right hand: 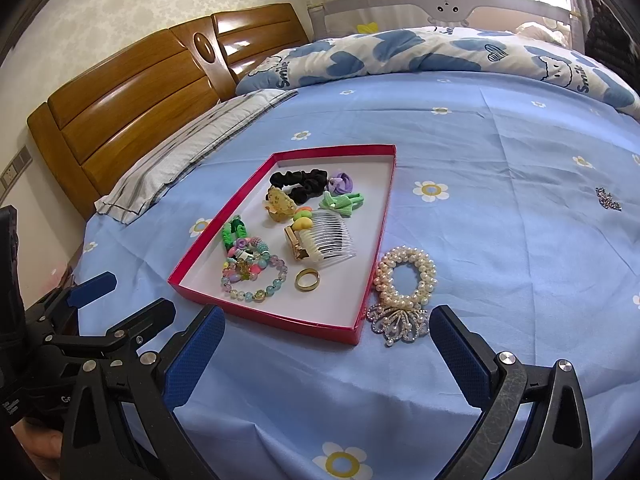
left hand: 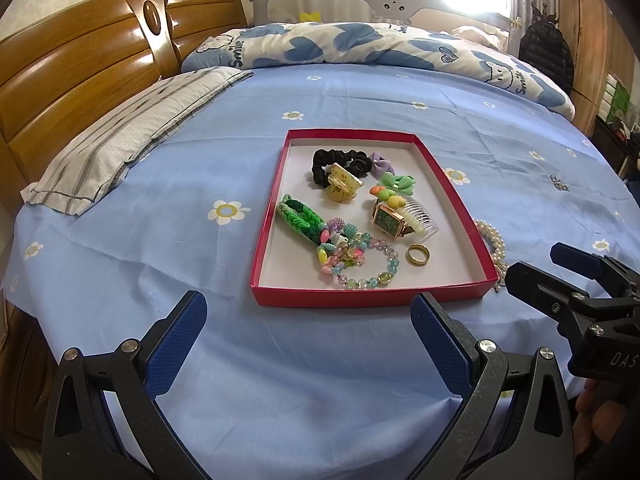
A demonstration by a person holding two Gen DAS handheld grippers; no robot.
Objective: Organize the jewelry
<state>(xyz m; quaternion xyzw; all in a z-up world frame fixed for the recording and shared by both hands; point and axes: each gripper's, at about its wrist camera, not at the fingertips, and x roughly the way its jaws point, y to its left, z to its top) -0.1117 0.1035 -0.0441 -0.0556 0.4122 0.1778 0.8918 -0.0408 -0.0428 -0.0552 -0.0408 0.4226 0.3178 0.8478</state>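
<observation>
A shallow red box [left hand: 368, 298] [right hand: 276, 320] lies on the blue bedsheet. It holds a black scrunchie [left hand: 326, 162] [right hand: 304, 184], a gold ring [left hand: 418, 255] [right hand: 307, 279], a green-faced watch [left hand: 387, 219], a clear comb [right hand: 334, 238], a beaded bracelet [left hand: 370, 266] [right hand: 256, 276] and several hair ties. Outside its right wall lie a pearl bracelet [right hand: 405, 276] [left hand: 493, 240] and a jewelled brooch [right hand: 398, 322]. My left gripper [left hand: 308, 312] is open, just short of the box's near wall. My right gripper [right hand: 326, 324] is open, with the box corner and brooch between its fingers.
A small sparkly piece [right hand: 608, 199] [left hand: 559, 183] lies alone far right on the sheet. A striped pillow [left hand: 132, 136] and wooden headboard [left hand: 80, 64] are at left. A folded blue-and-white quilt [left hand: 380, 46] lies across the back.
</observation>
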